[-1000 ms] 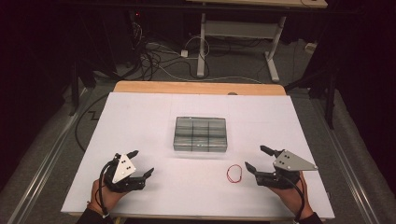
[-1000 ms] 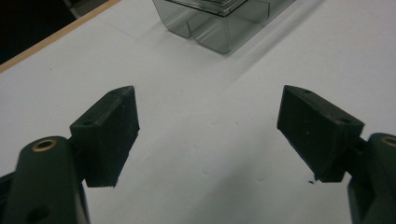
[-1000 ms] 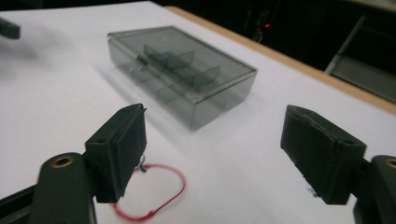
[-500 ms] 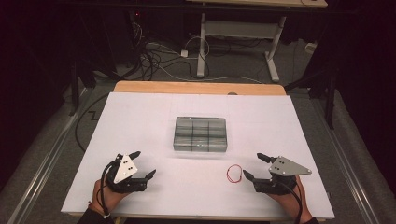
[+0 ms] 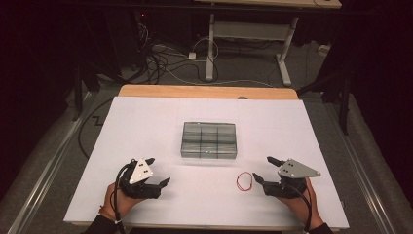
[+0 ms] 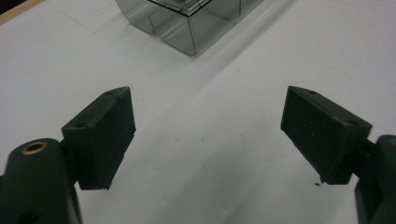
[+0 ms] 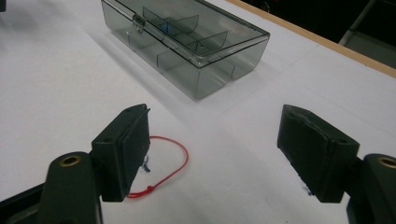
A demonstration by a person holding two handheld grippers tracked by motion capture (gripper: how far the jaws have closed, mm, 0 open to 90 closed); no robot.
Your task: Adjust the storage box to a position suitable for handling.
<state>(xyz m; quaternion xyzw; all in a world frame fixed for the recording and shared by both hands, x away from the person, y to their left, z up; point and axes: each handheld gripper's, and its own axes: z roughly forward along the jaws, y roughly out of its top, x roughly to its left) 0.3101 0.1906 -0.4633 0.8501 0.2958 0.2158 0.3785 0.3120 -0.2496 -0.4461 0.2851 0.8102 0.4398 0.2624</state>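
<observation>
A clear smoky plastic box (image 5: 209, 140) with dividers stands shut in the middle of the white table (image 5: 146, 122); its corner (image 6: 187, 18) and latch side (image 7: 187, 42) face the gripper views. A red rubber band (image 5: 244, 181) lies flat in front of it. My right gripper (image 5: 262, 168) is open just right of the band. The band (image 7: 186, 156) lies on the table by the left of its two jaws, ungripped, and the jaws have just been closing slightly (image 7: 214, 109). My left gripper (image 5: 159, 170) is open at front left, over bare table (image 6: 208, 91).
A wooden strip (image 5: 204, 91) edges the far side of the table. Beyond it are cables and a desk frame (image 5: 243, 34) on the dark floor. A hand (image 5: 117, 202) holds each gripper near the front edge.
My left gripper has shifted slightly to the right. The right gripper has barely moved and still sits beside the band.
</observation>
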